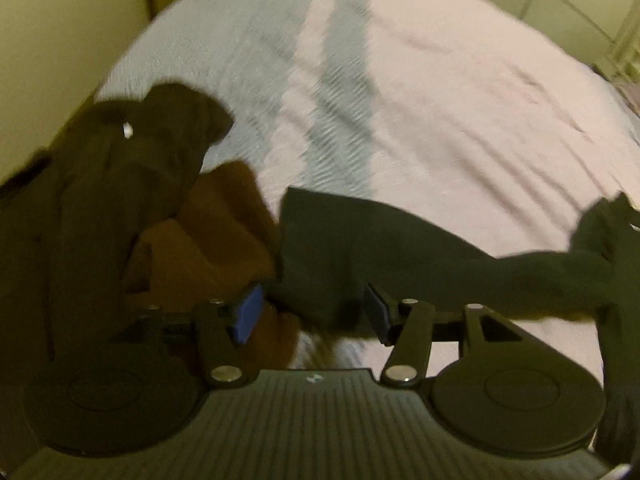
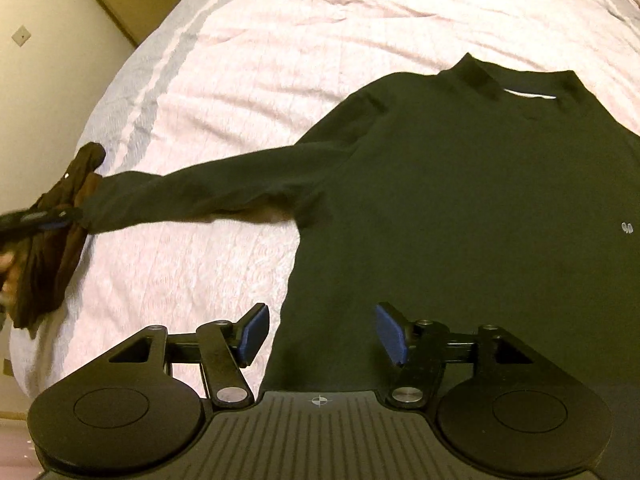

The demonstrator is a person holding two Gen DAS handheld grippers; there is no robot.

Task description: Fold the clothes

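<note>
Sweater (image 2: 460, 184): dark long-sleeved top lying flat and front-up on the bed cover (image 2: 280, 40), collar away from the camera. Laid flat so the folds can be made against a firm surface.
Sleeve (image 2: 208, 192): stretched straight out sideways from the body, cuff end reaching the brown clothes. Judged to be pulled out to remove slack before it is folded across the chest.
Left gripper (image 1: 314, 312): jaws wide apart, blue pads (image 1: 249, 312) clear of each other. The cuff end of the sleeve (image 1: 328, 248) lies between and just ahead of the pads; nothing is clamped. The view is motion-blurred.
Right gripper (image 2: 322, 334): jaws wide apart, holding nothing. It hovers over the lower left edge of the sweater body, near the hem, one pad over the bed cover and one over the fabric.
Brown clothes (image 1: 120, 208): heap at the edge of the bed, beside the cuff; judged to be waiting their turn.
Task stage: early; the sweater is spread, no fold is visible.
Risk: closing on the cuff may also catch brown fabric.
</note>
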